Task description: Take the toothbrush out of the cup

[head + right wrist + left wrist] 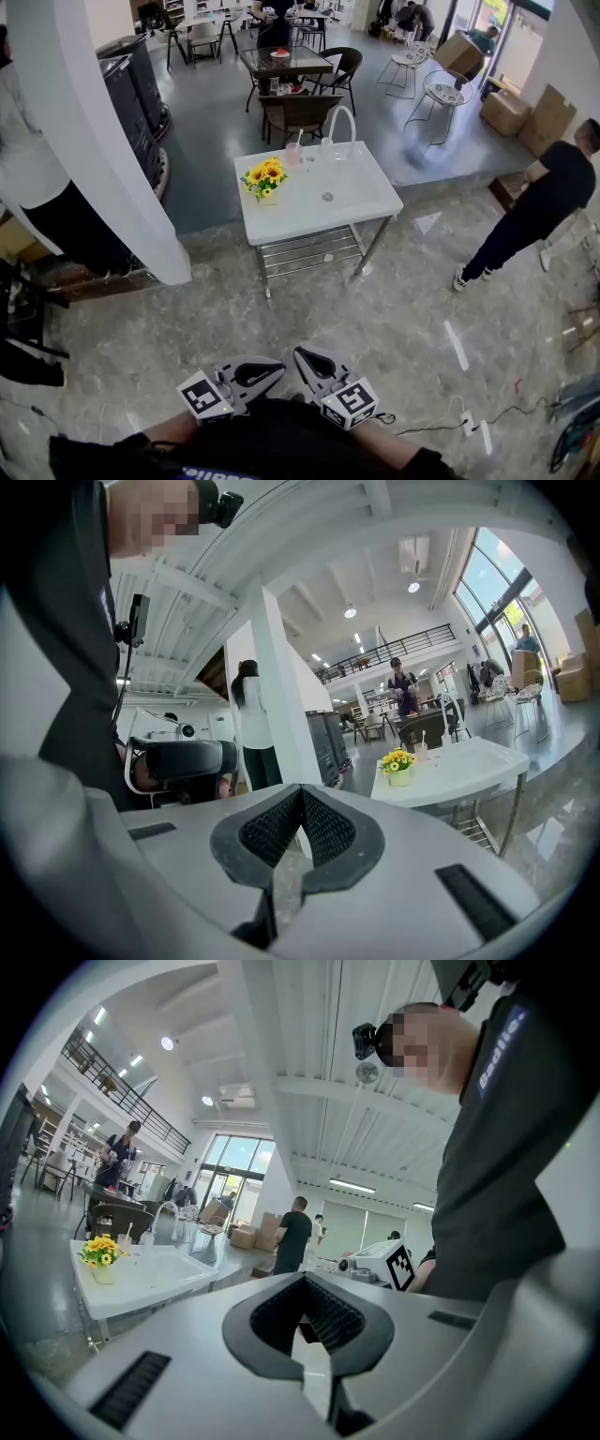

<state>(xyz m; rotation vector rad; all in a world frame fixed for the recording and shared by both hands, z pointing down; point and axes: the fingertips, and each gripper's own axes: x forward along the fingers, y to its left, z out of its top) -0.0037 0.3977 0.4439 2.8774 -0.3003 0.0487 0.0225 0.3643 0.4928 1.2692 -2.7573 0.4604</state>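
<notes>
A pink cup (293,155) stands at the far edge of the white sink table (361,202), with the toothbrush (298,140) sticking up out of it. It shows small in the left gripper view as the cup (125,1240) and in the right gripper view as the cup (421,752). Both grippers are held close to my body, a long way short of the table. My left gripper (278,368) (303,1279) is shut with nothing in it. Beside it, my right gripper (300,353) (302,791) is also shut and holds nothing.
Yellow flowers in a pot (265,178) sit at the table's left end; a clear cup (328,147) and an arched tap (340,120) stand by the pink cup. A white column (94,141) rises left, a person in black (539,202) stands right, and cables (469,420) lie on the floor.
</notes>
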